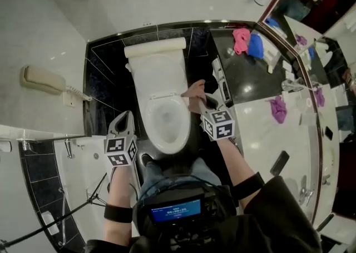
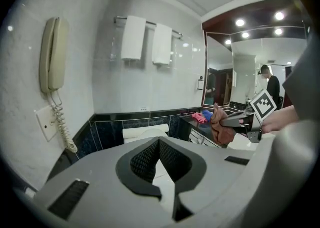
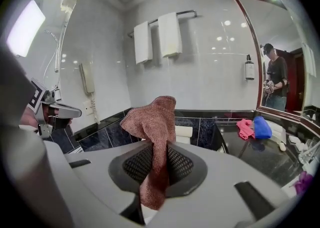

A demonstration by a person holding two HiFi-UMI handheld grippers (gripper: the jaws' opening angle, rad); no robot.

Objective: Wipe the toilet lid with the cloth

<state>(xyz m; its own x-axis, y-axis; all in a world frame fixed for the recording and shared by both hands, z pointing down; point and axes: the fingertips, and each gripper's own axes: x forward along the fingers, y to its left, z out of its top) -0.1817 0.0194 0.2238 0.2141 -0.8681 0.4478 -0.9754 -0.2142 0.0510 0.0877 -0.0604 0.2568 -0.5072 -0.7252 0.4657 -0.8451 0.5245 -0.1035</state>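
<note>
The left tongs (image 1: 124, 117) are held out ahead, jaws closed tight with nothing between them and the marker cube facing up. They sit on a bare left forearm (image 1: 118, 188) with a dark band (image 1: 118, 213) near the elbow. The right tongs (image 1: 201, 100) reach further forward and inward, jaws pinched on a brownish cloth (image 3: 152, 122) that bunches above them and hangs down through the gap. The right forearm (image 1: 236, 163), banded too, angles in from the right

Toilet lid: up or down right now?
Up. Head view shows the bowl exposed, with the toilet lid tilted back toward the tank.
</note>
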